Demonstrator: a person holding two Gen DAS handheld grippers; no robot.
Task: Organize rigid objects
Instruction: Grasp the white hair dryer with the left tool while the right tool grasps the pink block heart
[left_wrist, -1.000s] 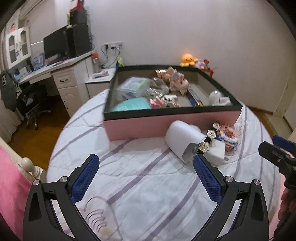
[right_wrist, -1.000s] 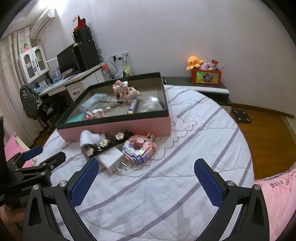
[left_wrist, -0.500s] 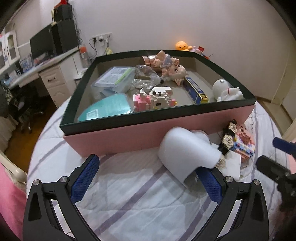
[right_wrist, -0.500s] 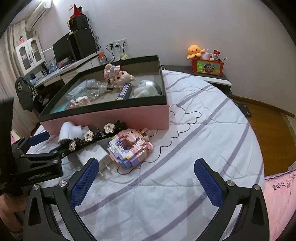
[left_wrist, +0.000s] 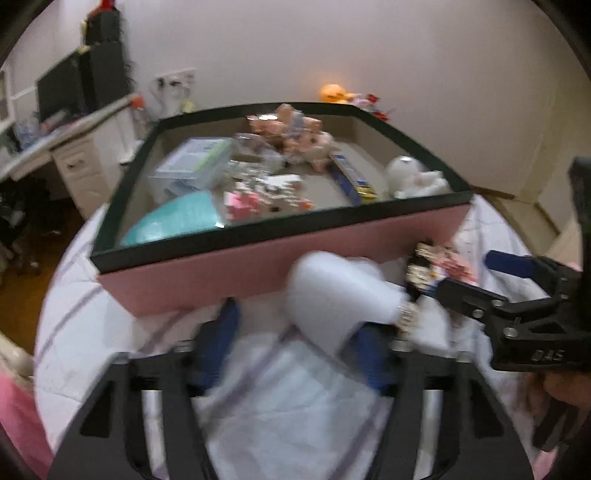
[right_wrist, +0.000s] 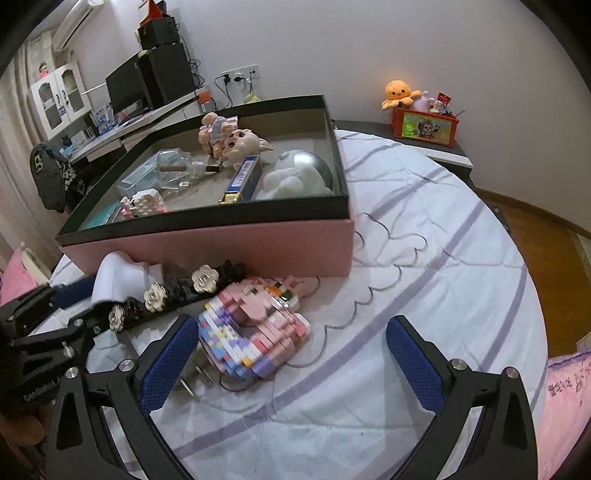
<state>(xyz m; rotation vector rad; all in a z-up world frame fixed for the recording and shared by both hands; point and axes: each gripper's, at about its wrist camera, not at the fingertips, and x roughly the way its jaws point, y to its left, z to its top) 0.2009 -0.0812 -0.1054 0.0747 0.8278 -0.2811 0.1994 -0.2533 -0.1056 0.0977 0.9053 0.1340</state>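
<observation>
A white rounded object (left_wrist: 332, 291) lies on the bed in front of the pink box (left_wrist: 258, 266). My left gripper (left_wrist: 299, 339) has its jaws narrowed around the object's near end; the view is blurred, so contact is unclear. The object also shows in the right wrist view (right_wrist: 118, 273). A black strap with flower ornaments (right_wrist: 173, 291) and a pink and purple block model (right_wrist: 255, 332) lie beside it, with a white plug (right_wrist: 192, 373) under them. My right gripper (right_wrist: 291, 358) is open, the block model just inside its left finger.
The pink box (right_wrist: 221, 243) with a dark rim holds dolls (right_wrist: 236, 142), a blue bar (right_wrist: 242, 179), a white figure (right_wrist: 295, 181), a glass bottle (right_wrist: 177, 166) and a pink block model (right_wrist: 144, 203). A desk (right_wrist: 122, 129) stands behind, a shelf with toys (right_wrist: 424, 125) to the right.
My left gripper moved forward to the white object and its jaws narrowed from wide open. My right gripper came closer to the block model.
</observation>
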